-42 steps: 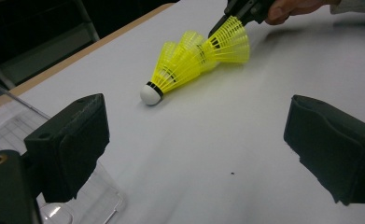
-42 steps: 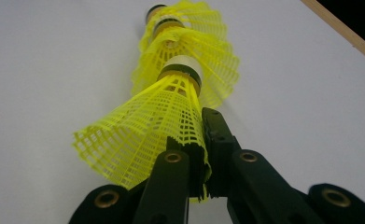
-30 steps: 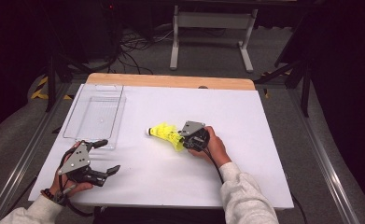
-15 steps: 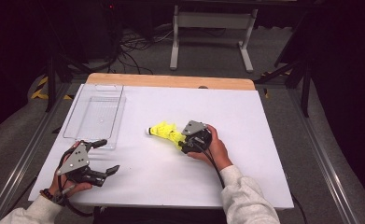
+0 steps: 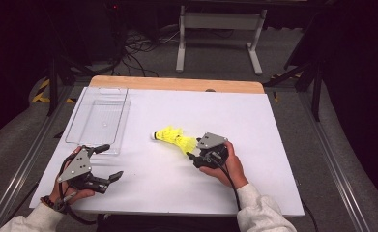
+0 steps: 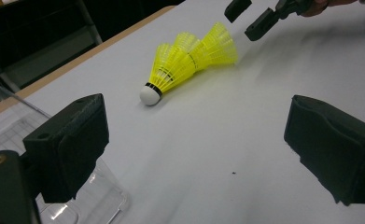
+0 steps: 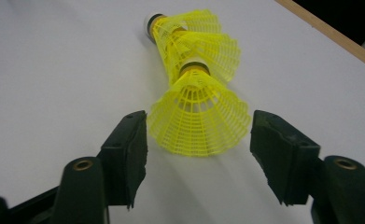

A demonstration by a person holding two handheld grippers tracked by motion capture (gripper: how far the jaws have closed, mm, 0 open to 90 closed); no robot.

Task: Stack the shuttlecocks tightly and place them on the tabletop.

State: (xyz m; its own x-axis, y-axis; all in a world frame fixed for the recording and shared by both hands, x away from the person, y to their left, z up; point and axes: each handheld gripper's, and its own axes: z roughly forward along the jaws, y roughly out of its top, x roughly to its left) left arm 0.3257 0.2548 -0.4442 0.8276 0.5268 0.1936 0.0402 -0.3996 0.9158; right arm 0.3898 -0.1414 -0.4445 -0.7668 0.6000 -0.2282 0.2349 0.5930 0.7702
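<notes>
A stack of nested yellow shuttlecocks lies on its side on the white table, white cork pointing left. My right gripper is open just behind the widest skirt. In the right gripper view its jaws stand either side of the shuttlecocks, with the right gripper not touching them. My left gripper rests open near the front left edge with nothing between its fingers. In the left gripper view the left gripper faces the shuttlecocks, and the right gripper shows beyond them.
A clear plastic tray with nothing in it sits at the table's left, just beyond my left gripper; its corner shows by the left jaw. A wooden strip edges the table's far side.
My right gripper has drawn back a little toward the person, away from the shuttlecocks' skirt. The shuttlecocks have barely shifted. The left gripper has not moved.
</notes>
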